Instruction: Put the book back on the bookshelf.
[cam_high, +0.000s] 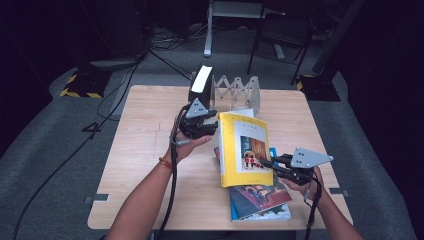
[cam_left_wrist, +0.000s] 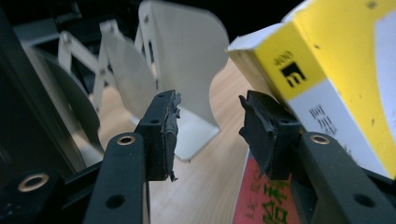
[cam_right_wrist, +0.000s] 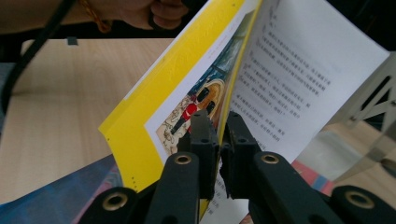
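1. On the light wooden worktop (cam_high: 150, 150), the right claw (cam_high: 267, 164) is clamping shut on the front cover of the yellow book (cam_high: 245, 150), and in the right gripper view its black pads are pinching that cover (cam_right_wrist: 187, 93) with the printed page (cam_right_wrist: 299, 79) fanning open beside it.
2. Over the pile, the yellow book is sitting tilted on top of the blue book (cam_high: 260, 200), near the right half of the worktop.
3. Over to the left, the left claw (cam_high: 200, 131) is hovering just beside the yellow book's spine edge, jaws standing apart with nothing between the pads; the book's corner (cam_left_wrist: 299, 70) is showing just beyond one pad.
4. Behind, the white accordion book rack (cam_high: 237, 92) is standing at the worktop's far edge, a dark book (cam_high: 200, 85) leaning upright at its left end.
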